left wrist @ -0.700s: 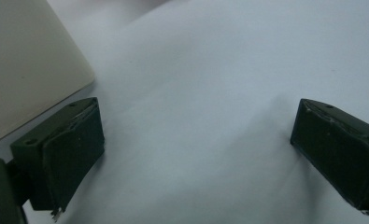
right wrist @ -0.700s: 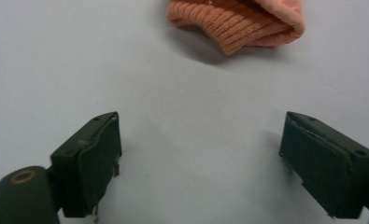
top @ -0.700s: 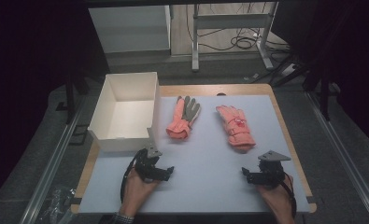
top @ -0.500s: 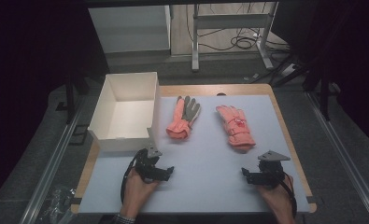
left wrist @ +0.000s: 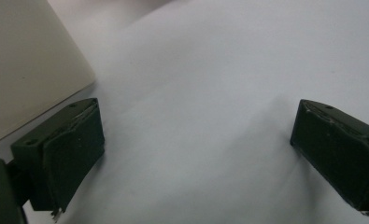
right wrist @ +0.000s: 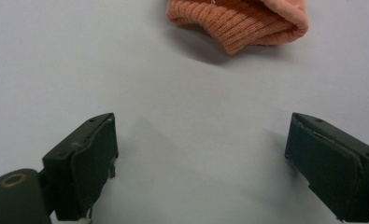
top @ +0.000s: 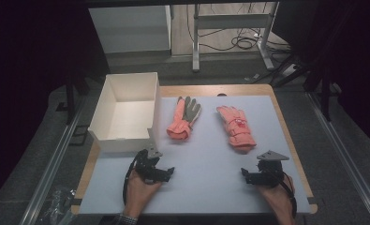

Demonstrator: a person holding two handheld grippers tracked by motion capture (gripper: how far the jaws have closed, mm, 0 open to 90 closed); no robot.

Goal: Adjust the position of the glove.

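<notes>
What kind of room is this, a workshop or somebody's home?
Most likely a lab or recording studio, not a home. A table with a pale mat sits among dark curtains, cables trail over the floor behind it, and a person holds a gripper in each hand.

Ribbed knit cuff on coral cloth glove (right wrist: 238,23), matt white tabletop (top: 206,187), smooth white box (top: 126,112)

Dim room beyond the table (top: 285,117): grey floor (top: 351,154), metal desk legs (top: 196,42), tangled cables (top: 241,42), white cabinet (top: 129,28).
</notes>
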